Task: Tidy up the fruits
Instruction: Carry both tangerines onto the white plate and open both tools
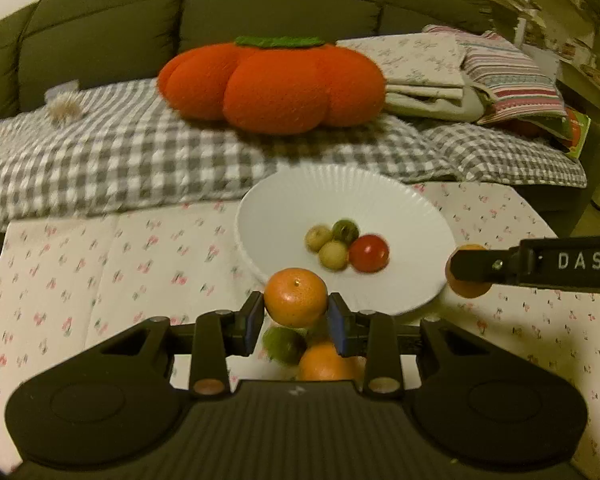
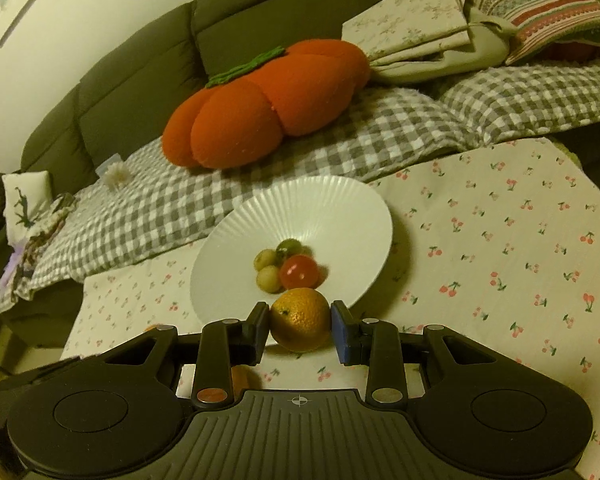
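Between the blue pads of my left gripper (image 1: 296, 312) sits an orange (image 1: 296, 297), pinched on both sides and lifted clear of the desk (image 1: 100, 280), just in front of the near rim of a white ribbed bowl (image 1: 340, 196). My right gripper (image 2: 300, 322) is closed the same way on a second orange (image 2: 300, 319), also held at the bowl's near edge; the left camera sees this one from the side, half hidden behind a black finger.

Inside the bowl lie four small round fruits touching one another: a red one (image 1: 369, 253), two pale yellowish ones and a darker green one (image 1: 345, 231). Below my left gripper, on the desk's cherry-print cloth, rest another orange fruit (image 1: 324, 364) and a green fruit (image 1: 284, 344), side by side and slightly blurred.

Behind the desk a dark green sofa (image 1: 100, 28) carries a grey checked blanket (image 1: 120, 148), a large orange pumpkin-shaped cushion (image 1: 272, 84) and a stack of folded linens (image 1: 428, 64).
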{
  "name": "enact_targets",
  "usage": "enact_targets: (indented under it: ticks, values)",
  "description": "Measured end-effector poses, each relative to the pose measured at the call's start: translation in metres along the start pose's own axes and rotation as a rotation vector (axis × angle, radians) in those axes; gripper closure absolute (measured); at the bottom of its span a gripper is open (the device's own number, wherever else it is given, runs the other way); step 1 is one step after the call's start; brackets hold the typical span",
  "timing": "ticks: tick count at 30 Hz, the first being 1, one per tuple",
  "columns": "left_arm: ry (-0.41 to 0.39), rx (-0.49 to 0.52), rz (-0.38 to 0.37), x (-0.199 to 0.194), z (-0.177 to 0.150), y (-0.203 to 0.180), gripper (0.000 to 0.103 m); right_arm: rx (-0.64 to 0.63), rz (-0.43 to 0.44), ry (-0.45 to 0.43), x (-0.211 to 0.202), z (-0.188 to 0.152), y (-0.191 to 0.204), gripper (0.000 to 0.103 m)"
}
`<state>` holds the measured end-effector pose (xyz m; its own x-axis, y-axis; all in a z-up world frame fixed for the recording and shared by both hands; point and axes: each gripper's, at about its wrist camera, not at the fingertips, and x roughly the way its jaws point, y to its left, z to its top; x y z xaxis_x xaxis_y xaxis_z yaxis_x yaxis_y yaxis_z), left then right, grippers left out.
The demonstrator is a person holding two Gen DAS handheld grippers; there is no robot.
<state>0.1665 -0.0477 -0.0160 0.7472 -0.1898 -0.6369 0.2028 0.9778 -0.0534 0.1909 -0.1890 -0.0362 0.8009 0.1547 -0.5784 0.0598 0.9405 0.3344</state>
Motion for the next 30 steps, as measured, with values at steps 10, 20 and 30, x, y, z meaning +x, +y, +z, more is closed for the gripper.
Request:
enact_targets:
  ticks: [10,20,30]
  values:
    - [-0.009,0.065,-0.018,0.031,0.008,-0.001,0.070,-0.028,-0.025,-0.030,0.013,0.013,0.000,0.071]
    - [-0.027,0.119,-0.053,0.051,0.009,-0.003,0.070,-0.083,-0.079,-0.024,0.044,0.025,-0.006,0.071]
    - [-0.021,0.128,-0.064,0.062,0.008,-0.003,0.068,-0.129,-0.084,0.000,0.065,0.025,-0.003,0.071]
